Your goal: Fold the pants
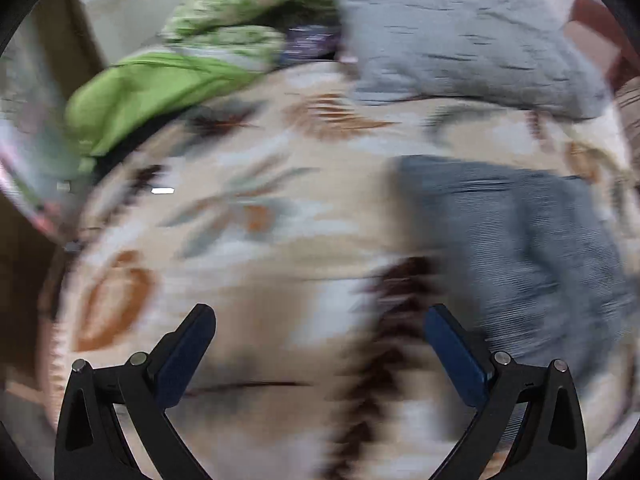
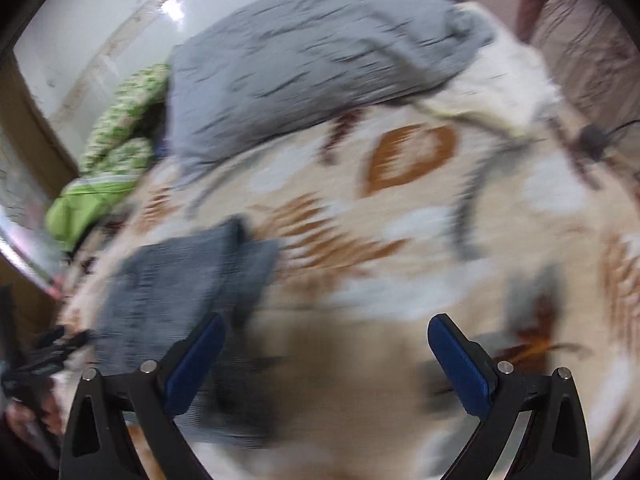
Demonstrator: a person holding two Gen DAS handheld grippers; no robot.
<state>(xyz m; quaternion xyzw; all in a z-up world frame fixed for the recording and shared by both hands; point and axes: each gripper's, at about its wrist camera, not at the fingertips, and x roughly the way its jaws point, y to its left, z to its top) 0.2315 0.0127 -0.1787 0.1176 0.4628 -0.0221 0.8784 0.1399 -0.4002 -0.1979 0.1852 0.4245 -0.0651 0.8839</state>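
Blue-grey folded pants [image 1: 516,236] lie on a patterned bedspread [image 1: 280,240], to the right in the left wrist view. My left gripper [image 1: 320,316] is open and empty, above the bedspread left of the pants. In the right wrist view the pants [image 2: 172,292] lie at the lower left, folded into a compact pile. My right gripper [image 2: 326,324] is open and empty, its left finger [image 2: 196,364] over the pants' near edge. Both views are motion-blurred.
A grey pillow [image 2: 312,52] lies at the head of the bed. Green bedding [image 1: 160,92] is bunched at the far left. A dark cable with a plug [image 2: 592,140] lies at the right. The other gripper [image 2: 36,364] shows at the left edge.
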